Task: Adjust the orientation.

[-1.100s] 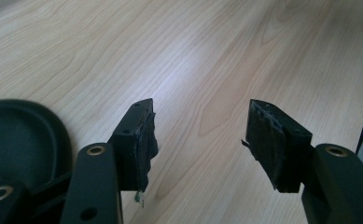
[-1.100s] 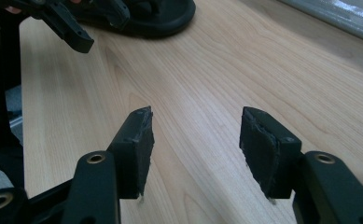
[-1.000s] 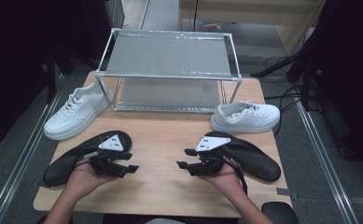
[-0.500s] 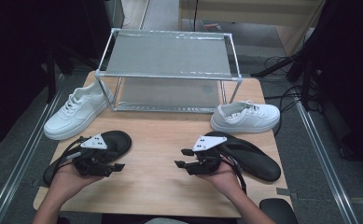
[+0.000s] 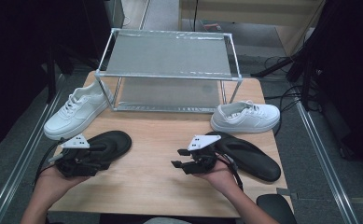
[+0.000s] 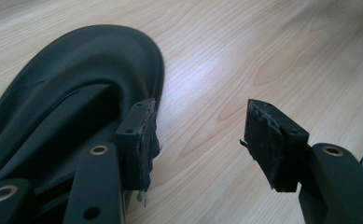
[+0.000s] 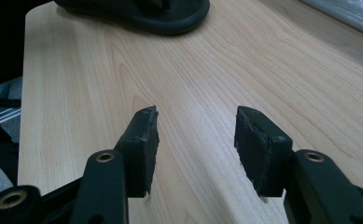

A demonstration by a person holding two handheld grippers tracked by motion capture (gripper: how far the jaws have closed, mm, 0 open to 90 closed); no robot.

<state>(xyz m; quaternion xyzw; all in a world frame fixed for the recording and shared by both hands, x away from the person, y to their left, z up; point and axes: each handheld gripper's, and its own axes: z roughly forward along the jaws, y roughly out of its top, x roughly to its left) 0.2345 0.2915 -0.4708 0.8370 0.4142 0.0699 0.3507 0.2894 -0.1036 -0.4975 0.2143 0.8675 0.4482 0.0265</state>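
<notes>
- So the left gripper sits near the bench's front-left corner, right at the left black slipper, and that pairing looks like the work in hand.
- The key relation: in the left gripper view the slipper lies just to the left of the jaws, with the left pad about level with its rim and maybe touching it, hard to tell. The gap between the jaws is over bare wood, not over the slipper.
- The slipper's long axis runs slantwise, from the front-left corner toward the middle of the bench. The gripper points along it, more or less.
- The left hand is clearly the nearer one; the right hand is well apart from this slipper.
- Left jaws stand wide apart, holding nothing.
- The right gripper is at the front edge, right of middle, just beside the other black slipper. Its jaws have just been closing a little, but they're apart with nothing between them, just wood in the right gripper view.
- Looks: the slipper is matte black, soft-looking, open-backed, with a rounded toe and a raised rim. Probably bendy, so a pinch on the rim seems the sensible grip.
- Two white sneakers sit further back, one at the left edge, one toward the right, either side of a metal rack.
</notes>
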